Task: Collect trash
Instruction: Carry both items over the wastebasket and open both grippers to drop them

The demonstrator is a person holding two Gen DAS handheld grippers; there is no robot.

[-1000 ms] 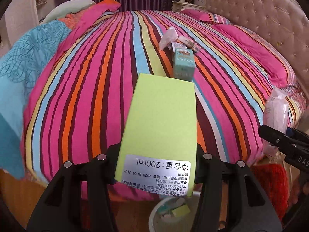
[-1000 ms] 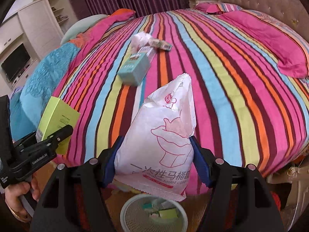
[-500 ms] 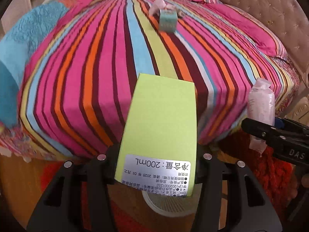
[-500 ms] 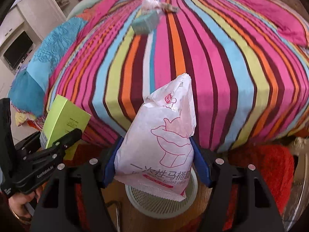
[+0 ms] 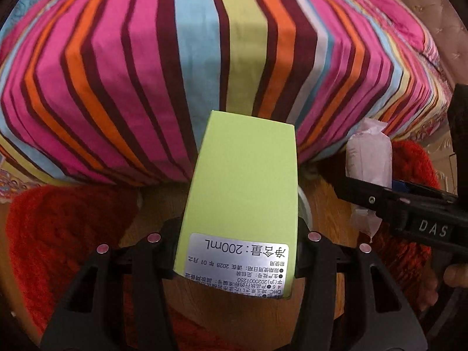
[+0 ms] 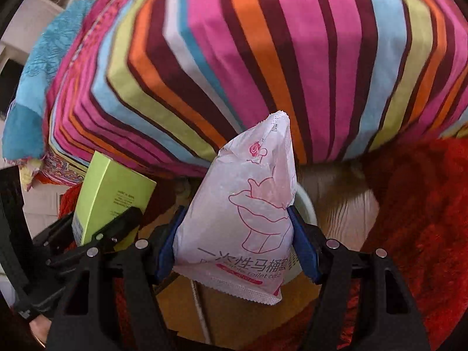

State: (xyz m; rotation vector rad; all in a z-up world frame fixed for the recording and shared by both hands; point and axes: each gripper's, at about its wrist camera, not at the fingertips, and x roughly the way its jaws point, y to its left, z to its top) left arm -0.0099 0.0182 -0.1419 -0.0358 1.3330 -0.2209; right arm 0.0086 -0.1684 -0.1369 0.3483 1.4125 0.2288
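Note:
My left gripper (image 5: 238,234) is shut on a lime-green carton (image 5: 242,187) with a white 200mL label; the carton also shows in the right wrist view (image 6: 111,193). My right gripper (image 6: 238,231) is shut on a white plastic packet (image 6: 245,210) with pink drawings, which also shows in the left wrist view (image 5: 368,155). Both grippers hang low beside the foot of the striped bed (image 5: 175,58). A thin white rim of the waste basket (image 6: 307,204) peeks out behind the packet; the rest of it is hidden.
The striped bedspread (image 6: 263,58) hangs down just ahead. A red shaggy rug (image 5: 67,222) lies on the wooden floor (image 6: 345,213) on both sides. A blue blanket (image 6: 38,87) drapes at the left.
Both grippers have dropped lower and tilted down toward the floor by the bed's edge, still holding the carton and the packet. The bed top and its remaining trash have left view.

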